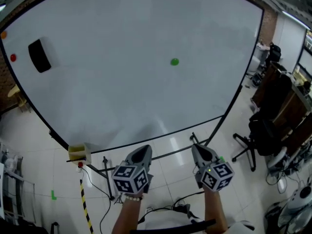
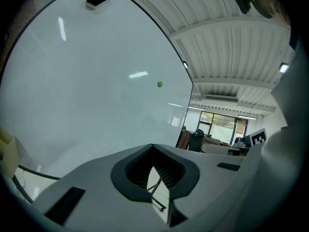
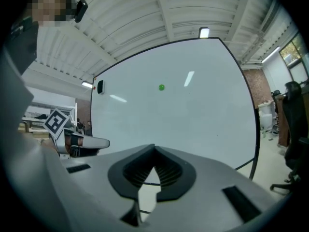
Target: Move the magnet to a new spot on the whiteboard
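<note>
Black block [image 1: 39, 55]: upper left of the whiteboard [image 1: 122, 96], probably an eraser.
Left gripper [image 1: 141, 153]: lower centre, jaws together, empty.
Green magnet [image 1: 174, 61]: upper centre-right (well apart from both grippers).
Right gripper [image 1: 200, 150]: jaws together, empty; part them first, then approach the magnet squarely.
</note>
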`<action>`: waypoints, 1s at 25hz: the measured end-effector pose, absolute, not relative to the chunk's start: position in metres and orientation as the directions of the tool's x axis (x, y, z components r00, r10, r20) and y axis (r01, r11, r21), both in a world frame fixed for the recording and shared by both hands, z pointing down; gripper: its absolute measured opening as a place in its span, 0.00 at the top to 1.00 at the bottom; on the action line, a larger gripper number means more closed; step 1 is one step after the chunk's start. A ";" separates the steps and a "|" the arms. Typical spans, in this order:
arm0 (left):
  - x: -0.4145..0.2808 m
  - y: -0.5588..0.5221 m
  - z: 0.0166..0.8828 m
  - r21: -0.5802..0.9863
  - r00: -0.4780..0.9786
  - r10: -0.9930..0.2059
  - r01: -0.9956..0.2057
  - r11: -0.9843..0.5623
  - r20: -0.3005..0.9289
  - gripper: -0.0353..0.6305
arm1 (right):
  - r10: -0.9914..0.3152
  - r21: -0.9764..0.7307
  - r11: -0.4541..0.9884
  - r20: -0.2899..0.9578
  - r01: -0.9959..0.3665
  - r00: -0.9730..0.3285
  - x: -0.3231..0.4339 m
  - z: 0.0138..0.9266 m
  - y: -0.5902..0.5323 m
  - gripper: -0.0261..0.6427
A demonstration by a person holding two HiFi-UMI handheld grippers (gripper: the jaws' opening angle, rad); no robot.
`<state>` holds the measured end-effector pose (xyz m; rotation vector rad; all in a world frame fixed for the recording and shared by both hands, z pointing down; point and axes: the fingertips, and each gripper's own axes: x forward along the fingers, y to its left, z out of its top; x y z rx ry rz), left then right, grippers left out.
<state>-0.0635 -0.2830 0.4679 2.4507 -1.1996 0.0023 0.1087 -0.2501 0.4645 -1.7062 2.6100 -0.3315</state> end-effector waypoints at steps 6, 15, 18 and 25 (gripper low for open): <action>-0.047 -0.299 0.455 0.329 0.590 -0.790 -0.789 -0.519 0.168 0.95 | -0.900 -0.115 0.423 0.059 -0.899 -0.431 0.129 0.434 -0.283 0.95; -0.028 -0.327 0.434 0.280 0.571 -0.808 -0.808 -0.519 0.149 0.95 | -0.914 0.085 0.401 -0.023 -0.912 -0.404 0.129 0.351 -0.356 0.91; -0.027 -0.333 0.423 0.267 0.563 -0.815 -0.813 -0.518 0.133 0.95 | -0.914 0.132 0.390 -0.067 -0.911 -0.401 0.124 0.318 -0.376 0.87; -0.037 -0.338 0.415 0.256 0.538 -0.835 -0.829 -0.498 0.116 0.95 | -0.912 0.214 0.349 -0.147 -0.912 -0.383 0.110 0.262 -0.410 0.75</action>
